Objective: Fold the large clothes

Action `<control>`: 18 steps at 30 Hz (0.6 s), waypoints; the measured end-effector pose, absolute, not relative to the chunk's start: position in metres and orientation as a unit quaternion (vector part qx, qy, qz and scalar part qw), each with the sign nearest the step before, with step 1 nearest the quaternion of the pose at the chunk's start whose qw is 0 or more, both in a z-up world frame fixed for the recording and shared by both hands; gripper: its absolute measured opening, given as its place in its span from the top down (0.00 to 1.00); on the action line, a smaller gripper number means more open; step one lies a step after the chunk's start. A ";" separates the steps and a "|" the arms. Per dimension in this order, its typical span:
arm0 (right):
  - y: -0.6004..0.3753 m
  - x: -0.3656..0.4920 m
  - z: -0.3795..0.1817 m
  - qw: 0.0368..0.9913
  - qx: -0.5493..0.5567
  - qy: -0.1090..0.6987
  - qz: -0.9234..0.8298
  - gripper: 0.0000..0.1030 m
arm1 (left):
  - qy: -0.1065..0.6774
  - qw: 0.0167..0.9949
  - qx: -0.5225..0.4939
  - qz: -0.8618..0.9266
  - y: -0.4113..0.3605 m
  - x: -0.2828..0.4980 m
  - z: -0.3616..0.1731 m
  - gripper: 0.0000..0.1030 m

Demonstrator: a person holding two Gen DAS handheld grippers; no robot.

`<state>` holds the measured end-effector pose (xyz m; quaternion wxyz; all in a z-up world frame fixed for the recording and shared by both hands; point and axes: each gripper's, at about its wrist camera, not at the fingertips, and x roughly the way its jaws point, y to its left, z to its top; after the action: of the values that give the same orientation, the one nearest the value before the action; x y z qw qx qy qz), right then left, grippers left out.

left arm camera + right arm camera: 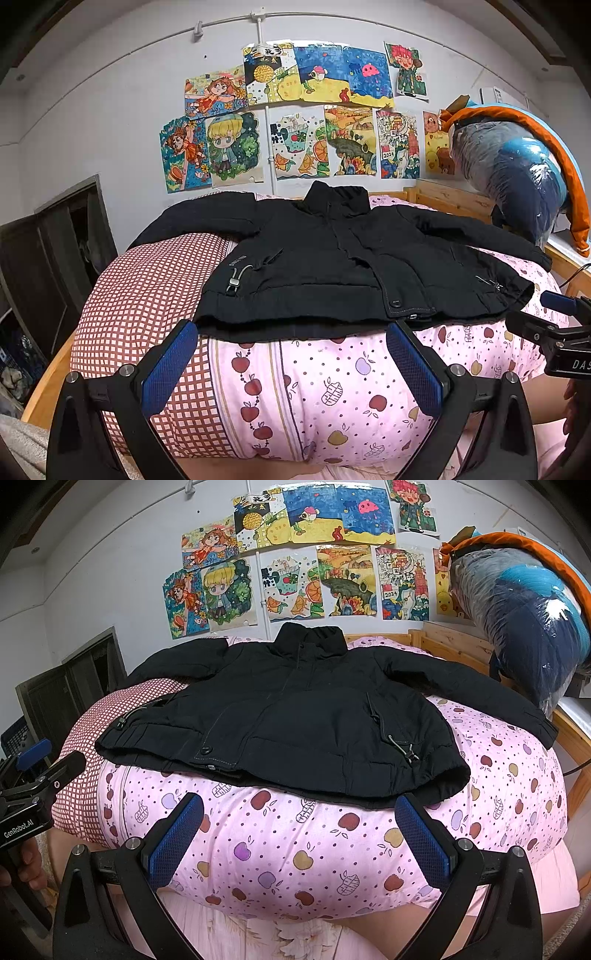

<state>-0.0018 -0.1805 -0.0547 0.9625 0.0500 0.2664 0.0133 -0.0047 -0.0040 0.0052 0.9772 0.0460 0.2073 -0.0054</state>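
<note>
Black jacket [332,258] lies spread flat, front up, collar at the far end toward the wall, hem at the near end, both sleeves out to the sides. It rests on a pink apple-print quilt [332,387] on a wooden bed; its left part overlaps a red checked pillow [140,295].

Left gripper [291,363] is held level, pointing far toward the jacket, fingers spread wide with nothing between them. Its blue pads [170,365] sit just near of the hem, over the quilt, not touching the fabric as far as can be seen.

Right gripper [299,834] takes the same pose: level, pointing forward, fingers wide apart and empty, tips just short of the hem's right half. In the right wrist view the left gripper shows at the left edge, with a hand [31,864] wrapped around its handle.

Children's drawings [295,110] cover the far wall. A plastic-wrapped bundle [517,166] sits far right on the bed frame.
</note>
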 end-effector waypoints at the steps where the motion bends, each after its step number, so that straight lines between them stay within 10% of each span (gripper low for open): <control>1: -0.180 -0.002 -0.055 0.962 0.050 0.267 0.013 0.01 | 0.207 0.977 0.046 -0.005 -0.004 -0.005 0.005 0.00; 18: -0.182 -0.002 -0.055 0.962 0.050 0.266 0.014 0.01 | 0.207 0.977 0.046 -0.005 -0.003 -0.004 0.005 0.00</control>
<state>-0.0022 -0.1821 -0.0547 0.9624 0.0502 0.2665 0.0138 -0.0043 -0.0033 0.0046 0.9772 0.0464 0.2071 -0.0055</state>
